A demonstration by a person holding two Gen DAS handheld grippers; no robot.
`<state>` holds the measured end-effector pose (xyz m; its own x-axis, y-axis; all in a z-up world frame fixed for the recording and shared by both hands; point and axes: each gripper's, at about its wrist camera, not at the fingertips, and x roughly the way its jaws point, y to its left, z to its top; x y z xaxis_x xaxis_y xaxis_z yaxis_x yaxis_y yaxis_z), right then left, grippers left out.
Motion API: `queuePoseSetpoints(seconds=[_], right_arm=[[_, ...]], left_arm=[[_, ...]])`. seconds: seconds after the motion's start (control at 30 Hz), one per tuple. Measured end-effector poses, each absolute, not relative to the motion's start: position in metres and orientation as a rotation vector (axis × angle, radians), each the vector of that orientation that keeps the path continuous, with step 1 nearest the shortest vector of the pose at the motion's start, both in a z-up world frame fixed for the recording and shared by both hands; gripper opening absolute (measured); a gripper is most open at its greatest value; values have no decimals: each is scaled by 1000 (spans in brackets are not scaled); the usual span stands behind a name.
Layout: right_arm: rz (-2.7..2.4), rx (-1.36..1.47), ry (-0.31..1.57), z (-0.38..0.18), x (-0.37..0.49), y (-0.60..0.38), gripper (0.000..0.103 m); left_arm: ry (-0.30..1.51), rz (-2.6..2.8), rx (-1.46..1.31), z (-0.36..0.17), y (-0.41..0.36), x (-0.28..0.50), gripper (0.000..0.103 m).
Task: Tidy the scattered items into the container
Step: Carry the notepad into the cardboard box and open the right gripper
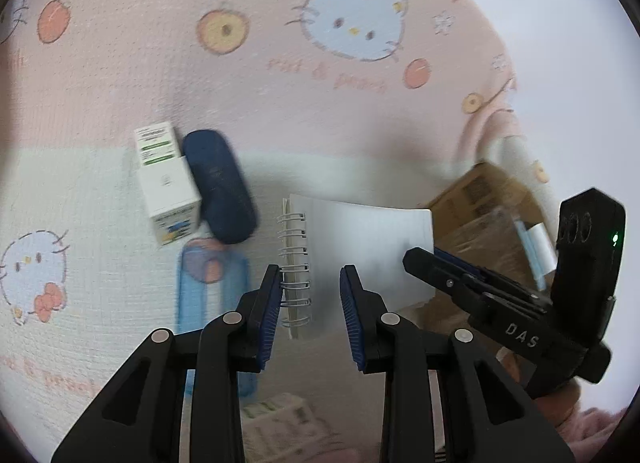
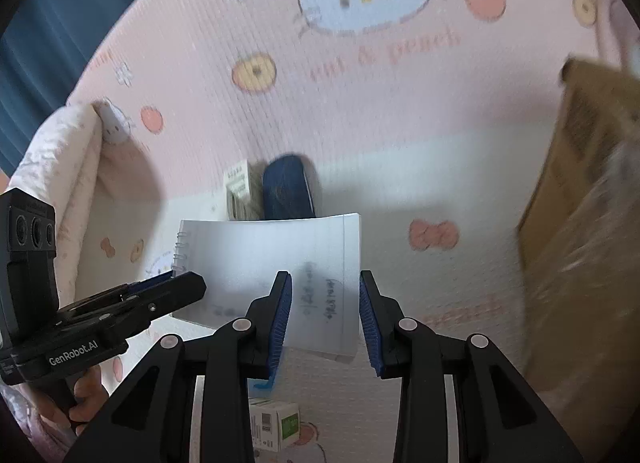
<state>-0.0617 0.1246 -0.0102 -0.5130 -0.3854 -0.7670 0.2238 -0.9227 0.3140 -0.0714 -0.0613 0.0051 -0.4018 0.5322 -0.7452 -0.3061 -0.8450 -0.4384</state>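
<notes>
A white spiral notebook (image 1: 360, 247) is held up above the pink cartoon mat; it also shows in the right wrist view (image 2: 280, 259). My left gripper (image 1: 310, 311) straddles its spiral edge with jaws apart. My right gripper (image 2: 325, 319) straddles the opposite edge, jaws apart too. From each view the other gripper looks pinched on the notebook's edge. The cardboard box (image 1: 488, 215) stands to the right; it also shows in the right wrist view (image 2: 584, 199). A dark blue case (image 1: 220, 187) and a white carton (image 1: 166, 179) lie on the mat.
A light blue flat item (image 1: 212, 295) lies under my left gripper. A small green-and-white box (image 2: 274, 425) lies below my right gripper. A folded blanket (image 2: 68, 167) sits at the left. Masks or similar items (image 1: 532, 247) sit inside the box.
</notes>
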Motion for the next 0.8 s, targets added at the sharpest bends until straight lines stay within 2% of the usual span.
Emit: queuePoseSetpoints(seconds=[0.2, 0.4, 0.8], right_arm=[[-2564, 1192, -215, 34, -40, 156, 31], [-2672, 1114, -292, 67, -19, 213, 31], [-2837, 1113, -440, 84, 16, 323, 31]], left_arm=[[-267, 2246, -1214, 39, -23, -56, 33], [-206, 2176, -1136, 63, 36, -43, 33], [-62, 1993, -1115, 74, 149, -18, 33]])
